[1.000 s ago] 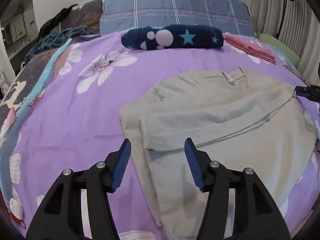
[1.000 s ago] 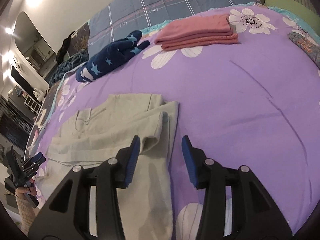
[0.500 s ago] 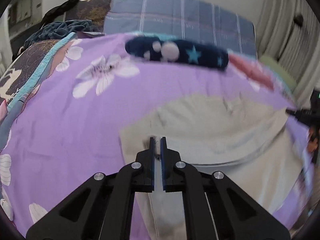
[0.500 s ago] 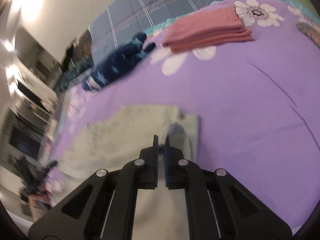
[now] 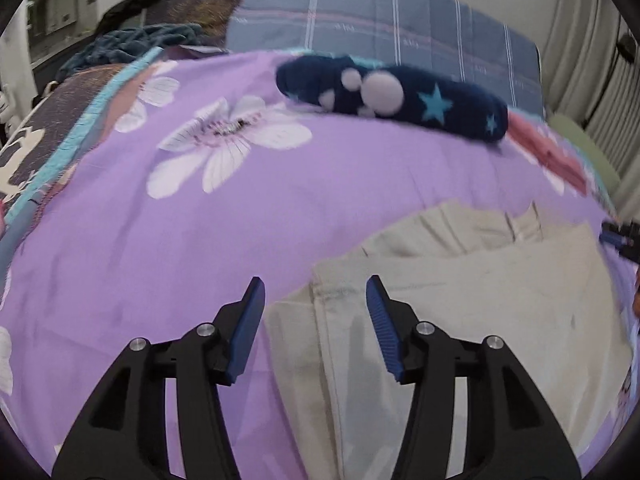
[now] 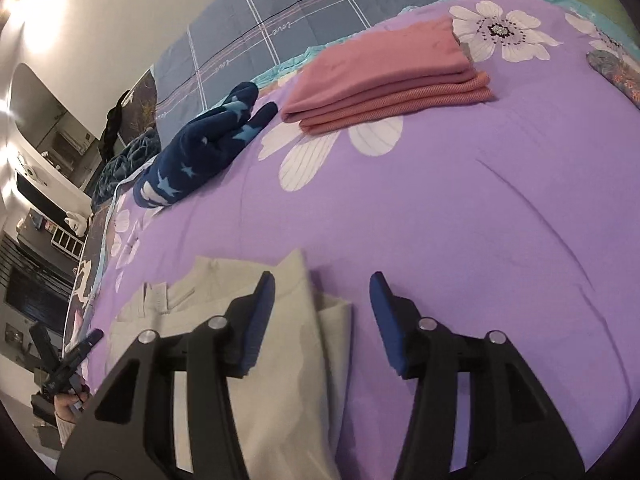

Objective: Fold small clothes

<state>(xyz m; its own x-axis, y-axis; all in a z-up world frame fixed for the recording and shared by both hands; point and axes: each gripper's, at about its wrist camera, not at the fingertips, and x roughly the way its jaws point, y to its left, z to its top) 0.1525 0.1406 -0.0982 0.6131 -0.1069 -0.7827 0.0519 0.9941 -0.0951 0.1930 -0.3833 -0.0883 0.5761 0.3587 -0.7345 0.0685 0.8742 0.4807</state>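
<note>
So the beige shirt point(image 5: 460, 312) is lying flat on the purple flowered bedspread point(image 5: 168, 248), folded partway, with its left edge sitting right between the fingers of the left gripper point(image 5: 316, 284). From the right wrist view the shirt point(image 6: 280, 380) is filling the lower left, and its right edge is running up just inside the gap of the right gripper point(image 6: 322, 280).

Plenty of open bedspread point(image 6: 500, 220) is stretching out to the right of the shirt, and more is lying to its left in the other view. Farther back, well apart from the shirt, a navy starred bundle point(image 5: 392, 96) and a pink folded stack point(image 6: 388, 80) are sitting near the blue plaid pillow point(image 6: 320, 20).

Both grippers are spread wide and gripping nothing; they're hanging above the cloth, and I can't tell if any fingertip is touching it.

Compared to half a second ago, when both were pressed together on the shirt's edges, they've let go and opened up. A second back the shirt's folded sleeves were showing; now a smooth layer is covering that part.
</note>
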